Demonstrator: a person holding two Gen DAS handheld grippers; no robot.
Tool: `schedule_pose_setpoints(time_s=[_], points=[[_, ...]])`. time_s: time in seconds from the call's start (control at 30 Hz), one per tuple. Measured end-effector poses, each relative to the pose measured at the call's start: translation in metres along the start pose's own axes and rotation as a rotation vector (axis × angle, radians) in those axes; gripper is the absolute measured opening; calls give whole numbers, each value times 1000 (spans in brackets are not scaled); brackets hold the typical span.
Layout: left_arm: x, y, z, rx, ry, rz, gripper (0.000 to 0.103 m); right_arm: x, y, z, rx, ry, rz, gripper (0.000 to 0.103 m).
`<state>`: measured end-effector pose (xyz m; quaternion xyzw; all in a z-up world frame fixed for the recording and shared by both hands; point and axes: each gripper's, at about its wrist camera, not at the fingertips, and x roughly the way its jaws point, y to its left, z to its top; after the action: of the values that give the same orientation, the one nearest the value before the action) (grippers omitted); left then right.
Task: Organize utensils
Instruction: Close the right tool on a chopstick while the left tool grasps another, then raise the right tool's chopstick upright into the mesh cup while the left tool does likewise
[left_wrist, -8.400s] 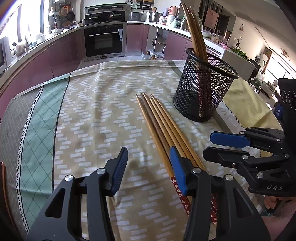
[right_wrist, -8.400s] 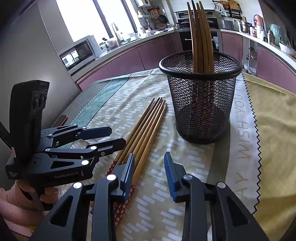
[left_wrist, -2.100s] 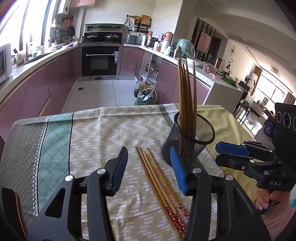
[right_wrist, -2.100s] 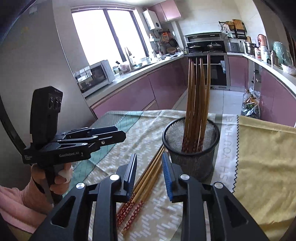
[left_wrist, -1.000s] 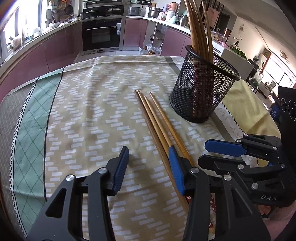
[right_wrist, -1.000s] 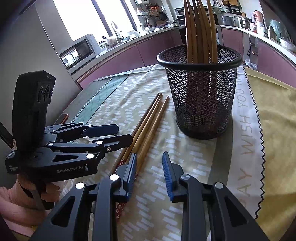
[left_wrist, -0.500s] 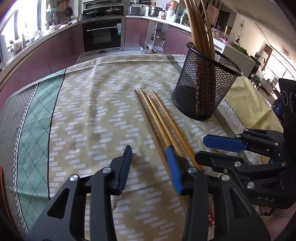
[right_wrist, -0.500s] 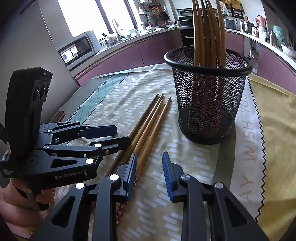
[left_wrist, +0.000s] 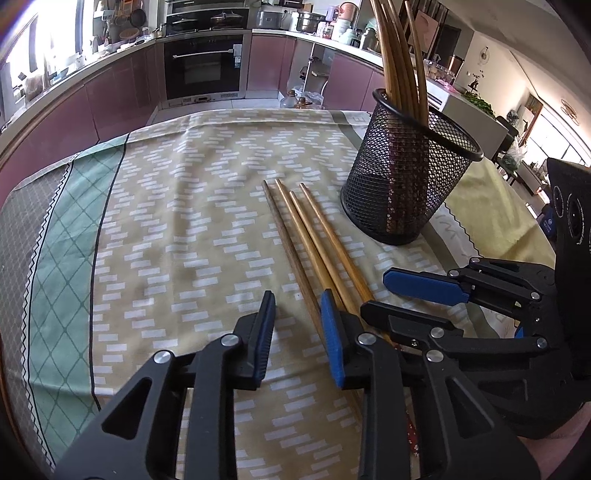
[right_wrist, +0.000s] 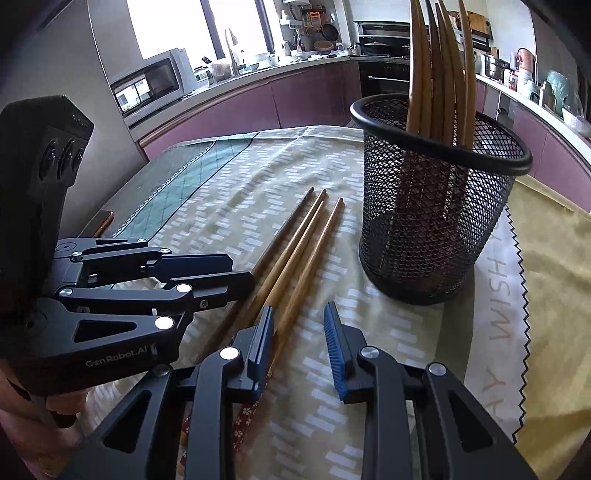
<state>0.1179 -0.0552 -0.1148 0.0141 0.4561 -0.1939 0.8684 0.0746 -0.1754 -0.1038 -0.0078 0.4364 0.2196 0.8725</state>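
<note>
Four loose chopsticks (left_wrist: 314, 240) lie side by side on the patterned cloth (left_wrist: 184, 221) over the counter, thin ends pointing at the black mesh cup (left_wrist: 402, 177), red flowered butts (right_wrist: 255, 410) near me. The cup stands upright just beside them, already holding a bunch of chopsticks (right_wrist: 439, 70).

My left gripper (left_wrist: 297, 325) hovers over the near end of the row; its fingers have just been closing and now stand partly apart, with the darkest chopstick showing in the gap but no pad pressing on it. I read that as released, nothing held. My right gripper (right_wrist: 299, 339) is also part open and empty, one chopstick running under its left finger (right_wrist: 264, 339).

Handling, as I judge it: light, stiff, thin wood, smooth and probably lacquered, so it can roll or slip. They lie tight together, so pinching just one is fiddly. I'd grip near the thicker patterned end, across the width, low to the cloth, then tip it upright over the cup.
</note>
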Motion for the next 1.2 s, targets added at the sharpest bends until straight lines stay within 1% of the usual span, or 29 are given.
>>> schedule_pose_setpoints(time_s=[0.3,0.4,0.43,0.57,0.77,1.03,1.2], points=[[12,5,14,-7,14,18,27,8,4,6,-23,6,-46,21],[15,4,18,-11,16,24,25,8,2,6,-5,5,-46,14],[15,4,18,-14,16,24,23,8,0,7,3,5,-42,11],[16,5,18,-37,15,-2,10,6,-7,5,41,1,-20,7],[15,8,17,-84,7,-11,10,0,-16,3,80,-6,8,6],[6,12,11,-111,-2,-24,9,-15,-23,-1,93,-22,53,6],[-9,15,10,-114,-23,-62,8,-30,-26,-2,87,-50,94,6]])
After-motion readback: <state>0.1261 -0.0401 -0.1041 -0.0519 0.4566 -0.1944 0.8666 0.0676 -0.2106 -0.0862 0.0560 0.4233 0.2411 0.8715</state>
